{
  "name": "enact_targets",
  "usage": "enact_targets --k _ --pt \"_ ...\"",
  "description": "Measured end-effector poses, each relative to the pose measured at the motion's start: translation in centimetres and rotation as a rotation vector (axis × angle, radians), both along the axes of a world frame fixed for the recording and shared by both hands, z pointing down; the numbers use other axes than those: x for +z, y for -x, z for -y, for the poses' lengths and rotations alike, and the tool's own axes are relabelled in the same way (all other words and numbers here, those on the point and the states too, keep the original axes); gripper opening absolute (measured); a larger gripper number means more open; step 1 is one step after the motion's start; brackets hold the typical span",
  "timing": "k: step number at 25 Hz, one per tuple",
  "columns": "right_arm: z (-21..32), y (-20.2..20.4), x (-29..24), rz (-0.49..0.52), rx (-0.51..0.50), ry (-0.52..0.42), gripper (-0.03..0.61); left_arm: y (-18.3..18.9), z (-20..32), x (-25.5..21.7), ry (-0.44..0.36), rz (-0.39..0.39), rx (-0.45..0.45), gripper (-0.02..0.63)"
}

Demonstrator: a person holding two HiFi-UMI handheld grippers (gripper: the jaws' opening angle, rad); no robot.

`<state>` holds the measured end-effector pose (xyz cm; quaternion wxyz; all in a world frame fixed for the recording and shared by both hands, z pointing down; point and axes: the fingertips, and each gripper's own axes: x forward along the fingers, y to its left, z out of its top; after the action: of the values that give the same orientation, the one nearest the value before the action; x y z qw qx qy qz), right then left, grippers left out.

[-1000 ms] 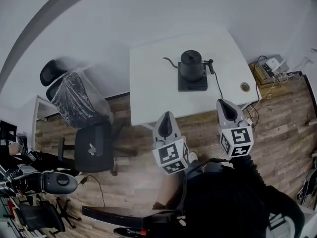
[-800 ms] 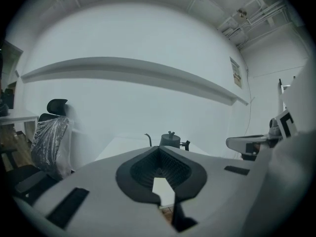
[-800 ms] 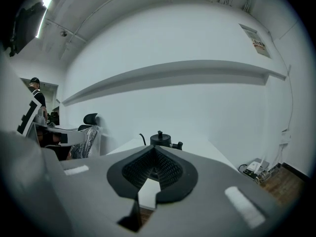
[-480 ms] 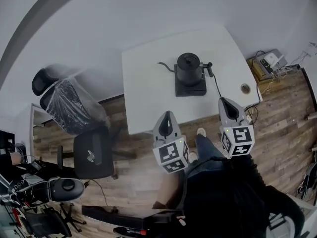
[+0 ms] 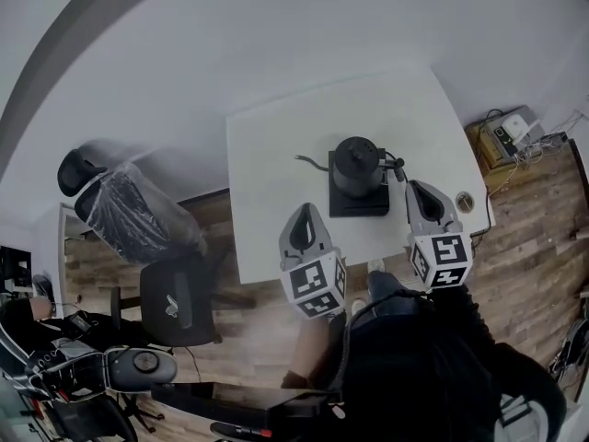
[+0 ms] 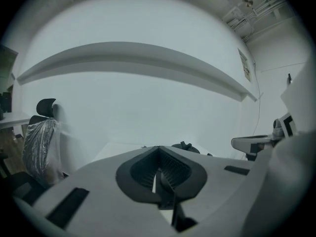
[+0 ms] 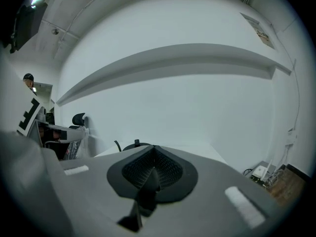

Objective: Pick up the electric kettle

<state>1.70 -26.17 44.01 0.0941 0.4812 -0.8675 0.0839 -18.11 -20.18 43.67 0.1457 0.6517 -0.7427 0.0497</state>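
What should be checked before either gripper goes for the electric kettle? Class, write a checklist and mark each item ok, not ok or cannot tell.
1. Electric kettle stands upright on its base: ok.
2. Left gripper open for a grasp: not ok, jaws shut with nothing in them.
3. Right gripper open for a grasp: not ok, shut and empty.
4. Handle on the right gripper's side, nothing between them: ok.
5. Cord clear of the lift: cannot tell.

Person in a black top (image 5: 419, 371), dark trousers (image 5: 394, 288) and a pale shoe (image 5: 375, 265). The left gripper (image 5: 305, 217) and right gripper (image 5: 422, 195) are pale grey with black-and-white marker cubes (image 5: 317, 289).
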Motion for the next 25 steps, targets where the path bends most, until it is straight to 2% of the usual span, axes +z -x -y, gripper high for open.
enact_targets --k 7,12,19,25 --pt "4.7 0.0 -0.2 -0.009 -0.002 0.009 0.002 -0.2 4.6 -0.2 0.012 -0.002 0.008 0.000" --pt "6.9 -1.6 0.0 0.000 -0.026 0.005 0.002 -1.9 6.7 -0.1 0.011 -0.001 -0.007 0.000" --pt "8.0 -0.5 0.6 -0.017 -0.043 0.020 0.002 -0.1 7.5 1.1 0.030 -0.063 -0.029 0.000" --pt "8.3 -0.7 1.4 -0.041 -0.046 0.033 0.003 1.3 7.8 2.6 0.078 -0.058 -0.035 0.000"
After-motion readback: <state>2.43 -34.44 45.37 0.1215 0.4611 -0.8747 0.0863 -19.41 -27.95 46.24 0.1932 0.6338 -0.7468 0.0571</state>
